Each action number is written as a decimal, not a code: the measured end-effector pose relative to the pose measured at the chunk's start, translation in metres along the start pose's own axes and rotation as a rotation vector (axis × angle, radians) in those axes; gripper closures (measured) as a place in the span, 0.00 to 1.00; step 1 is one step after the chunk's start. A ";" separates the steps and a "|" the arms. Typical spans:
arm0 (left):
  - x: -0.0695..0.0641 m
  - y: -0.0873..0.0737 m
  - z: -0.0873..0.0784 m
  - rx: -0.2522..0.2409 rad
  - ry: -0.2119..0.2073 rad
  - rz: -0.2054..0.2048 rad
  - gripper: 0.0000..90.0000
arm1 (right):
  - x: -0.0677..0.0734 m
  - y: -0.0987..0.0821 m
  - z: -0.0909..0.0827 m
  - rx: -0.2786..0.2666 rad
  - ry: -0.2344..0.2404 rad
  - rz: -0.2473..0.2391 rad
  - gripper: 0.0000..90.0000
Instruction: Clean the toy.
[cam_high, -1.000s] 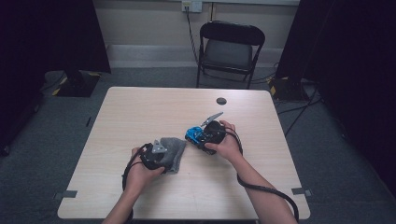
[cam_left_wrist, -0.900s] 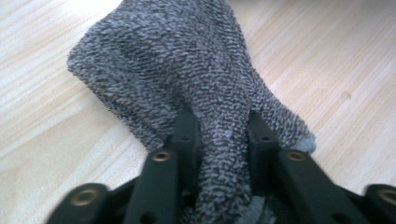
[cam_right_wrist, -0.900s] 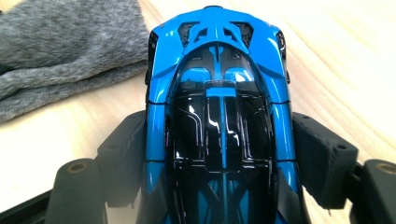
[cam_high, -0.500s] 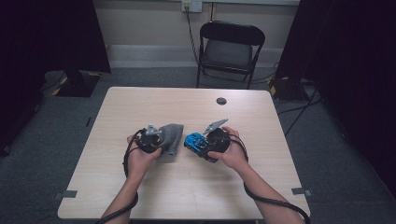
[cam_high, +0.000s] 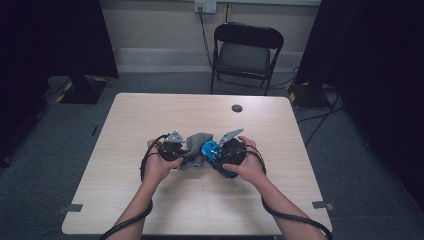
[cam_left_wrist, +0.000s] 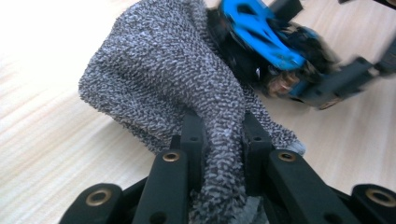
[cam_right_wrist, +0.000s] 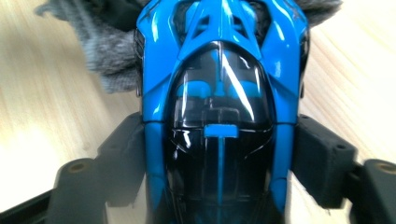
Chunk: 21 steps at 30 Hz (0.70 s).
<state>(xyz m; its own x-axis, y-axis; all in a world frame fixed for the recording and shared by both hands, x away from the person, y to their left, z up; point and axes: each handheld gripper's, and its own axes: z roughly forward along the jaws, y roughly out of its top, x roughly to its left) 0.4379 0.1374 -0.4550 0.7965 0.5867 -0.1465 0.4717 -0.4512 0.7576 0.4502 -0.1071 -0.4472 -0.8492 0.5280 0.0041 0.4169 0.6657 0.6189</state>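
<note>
A grey knitted cloth (cam_high: 196, 149) hangs from my left gripper (cam_high: 184, 151), whose jaws are shut on a fold of it (cam_left_wrist: 219, 140). My right gripper (cam_high: 216, 156) is shut on a blue and black toy car (cam_right_wrist: 219, 93), its pads (cam_right_wrist: 322, 163) pressing on both sides; the jaws have just closed a little further on it. The car (cam_left_wrist: 257, 32) has its far end against the cloth (cam_right_wrist: 107, 51). Both are held just above the middle of the wooden table (cam_high: 150, 115), with the grippers facing each other.
A small black disc (cam_high: 237, 108) lies near the table's far edge. A black folding chair (cam_high: 247, 55) stands behind the table. Cables trail from both grippers along the forearms to the near edge.
My left gripper has lifted the cloth away from me and to the right, up against the car. The right gripper has come slightly nearer with the car.
</note>
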 end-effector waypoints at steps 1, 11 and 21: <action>-0.001 -0.001 0.000 -0.005 -0.001 0.009 0.84 | -0.002 -0.001 0.001 0.009 0.000 0.001 0.31; 0.004 -0.002 -0.013 -0.029 0.059 -0.002 0.83 | -0.005 -0.001 0.003 0.032 0.002 0.005 0.31; 0.002 -0.012 -0.010 0.023 0.103 0.000 0.82 | -0.006 -0.001 0.013 0.030 -0.003 0.031 0.31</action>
<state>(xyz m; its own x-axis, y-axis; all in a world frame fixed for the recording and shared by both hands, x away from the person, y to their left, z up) 0.4307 0.1506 -0.4581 0.7542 0.6518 -0.0796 0.4810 -0.4658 0.7428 0.4586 -0.1045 -0.4579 -0.8347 0.5502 0.0213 0.4531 0.6644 0.5944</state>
